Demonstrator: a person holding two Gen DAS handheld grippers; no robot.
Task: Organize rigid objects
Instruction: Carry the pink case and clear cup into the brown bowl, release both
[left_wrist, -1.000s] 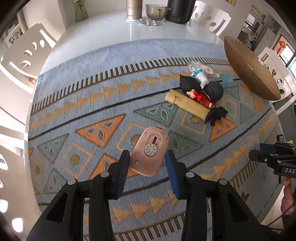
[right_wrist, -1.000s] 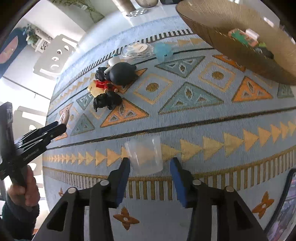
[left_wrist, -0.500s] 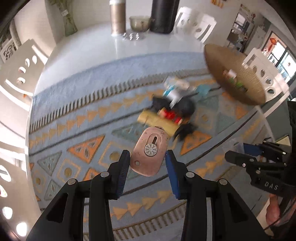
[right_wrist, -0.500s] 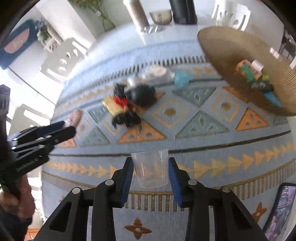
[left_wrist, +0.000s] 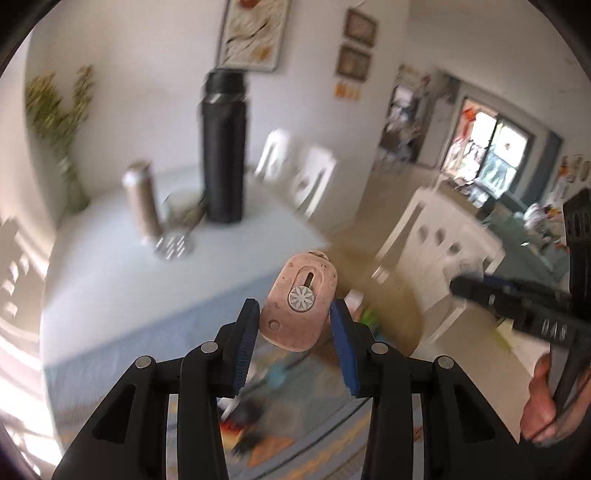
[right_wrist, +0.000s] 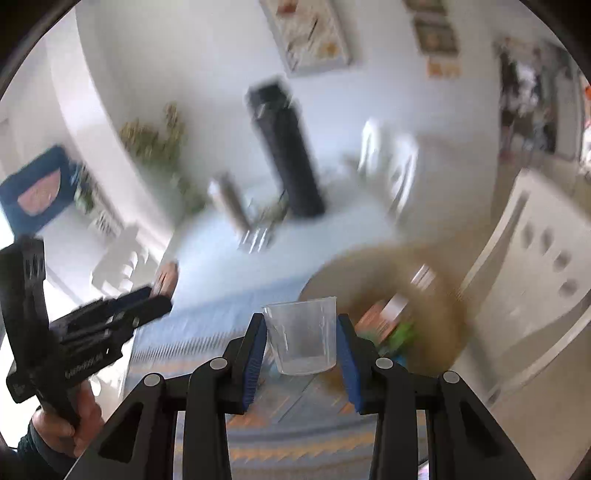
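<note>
two items are lifted, none placed yet. the left gripper (left_wrist: 293, 326) is clamped on a flat pink oval plastic case with a white flower dial (left_wrist: 298, 305). the right gripper (right_wrist: 301, 341) is closed on a clear plastic cup (right_wrist: 302, 338), upright. a blurred brown round woven basket (right_wrist: 439, 295), already holding some things, is seen just ahead of both. more toys remain on the patterned blue rug (left_wrist: 122, 332) below the left fingers.

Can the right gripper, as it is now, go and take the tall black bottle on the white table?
Probably not: the right gripper already has its jaws shut on a clear plastic cup. The black bottle stands beyond it, so the cup must go first.
</note>
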